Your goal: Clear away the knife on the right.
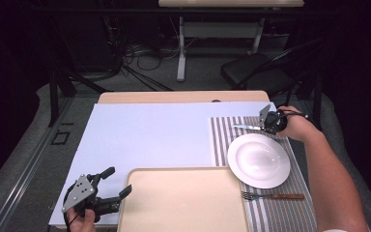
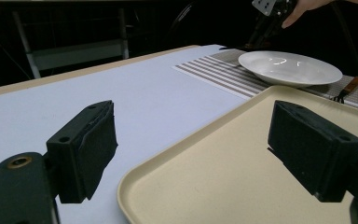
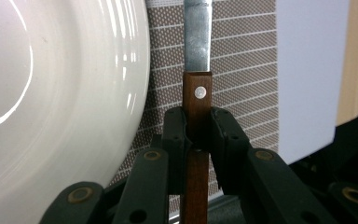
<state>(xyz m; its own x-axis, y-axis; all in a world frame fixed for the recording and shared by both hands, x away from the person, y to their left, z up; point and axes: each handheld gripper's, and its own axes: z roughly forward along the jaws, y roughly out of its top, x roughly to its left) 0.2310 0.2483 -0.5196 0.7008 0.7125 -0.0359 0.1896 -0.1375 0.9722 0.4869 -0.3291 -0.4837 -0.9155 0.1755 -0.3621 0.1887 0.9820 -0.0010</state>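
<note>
- Right now the right gripper (image 1: 269,122) is sitting in the upper right of the high view, its jaws closing tight on the wooden handle of a knife (image 1: 245,127); the right gripper view is showing the pads pressing both sides of that handle (image 3: 196,122) just below its rivet.
- The knife blade is pointing toward the left of the high view, lying over the far end of the striped placemat (image 1: 222,140), just beyond the far rim of the white plate (image 1: 258,160); whether it is touching the mat I cannot tell.
- In the right gripper view the plate rim (image 3: 137,93) is curving along the left of the blade, near it but apart, and a strip of bare mat is lying between them.
- The left gripper (image 1: 116,182) is waiting at the lower left of the high view, its jaws standing wide apart and holding nothing.
- In the left gripper view one pad is hanging over the white sheet (image 2: 121,98) and the other over the cream tray (image 2: 205,182), with the tray's rounded near corner between them.
- A fork (image 1: 273,196) is lying on the mat in the lower right of the high view, between the plate and the table's near edge, just right of the tray's edge (image 1: 244,203).
- The white sheet (image 1: 149,130) is stretching open across the middle and left of the high view.
</note>
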